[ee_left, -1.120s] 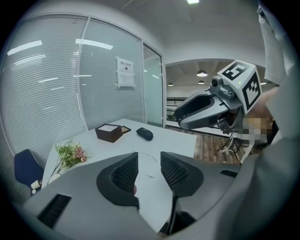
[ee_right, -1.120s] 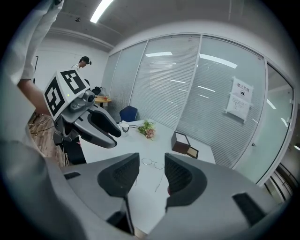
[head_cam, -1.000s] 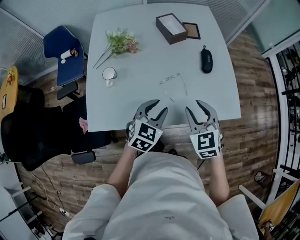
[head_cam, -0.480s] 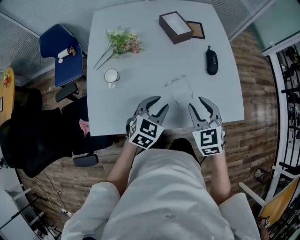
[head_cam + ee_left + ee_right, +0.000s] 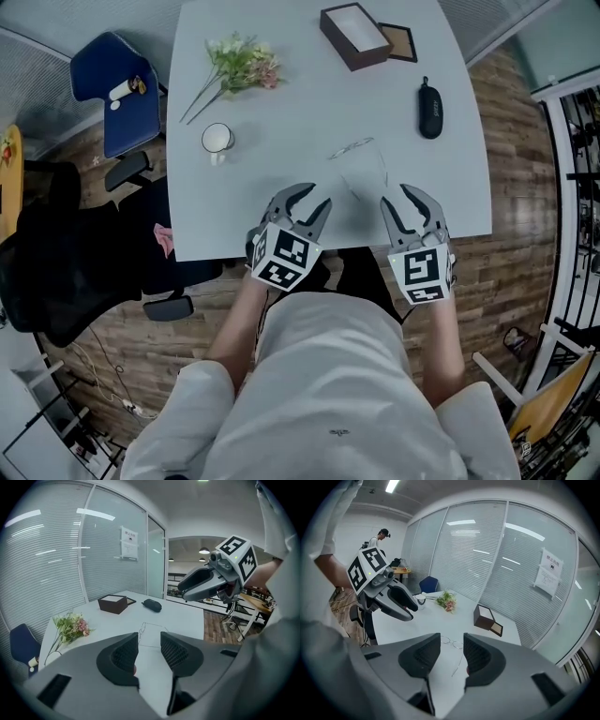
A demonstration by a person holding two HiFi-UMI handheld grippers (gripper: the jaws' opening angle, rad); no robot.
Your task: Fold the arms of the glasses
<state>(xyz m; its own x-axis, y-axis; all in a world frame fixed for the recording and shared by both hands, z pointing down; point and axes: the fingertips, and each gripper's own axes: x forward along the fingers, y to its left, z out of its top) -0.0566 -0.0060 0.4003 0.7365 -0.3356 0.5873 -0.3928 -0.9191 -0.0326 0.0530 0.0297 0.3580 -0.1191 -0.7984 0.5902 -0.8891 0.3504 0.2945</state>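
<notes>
Wire-thin glasses (image 5: 352, 148) lie open mid-tabletop (image 5: 281, 103), arms toward the near edge. The left hand-held gripper (image 5: 312, 197) and right hand-held gripper (image 5: 398, 199) flank them, wide and empty (the right's jaws have just narrowed slightly), apparently placed to take one arm each.

You'll find nothing legible here: the paper notice (image 5: 129, 543) on the far glass wall (image 5: 110, 573) prints too small (heading line, fine print below).

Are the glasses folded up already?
No, the glasses lie on the white table with both arms sticking out, unfolded.
</notes>
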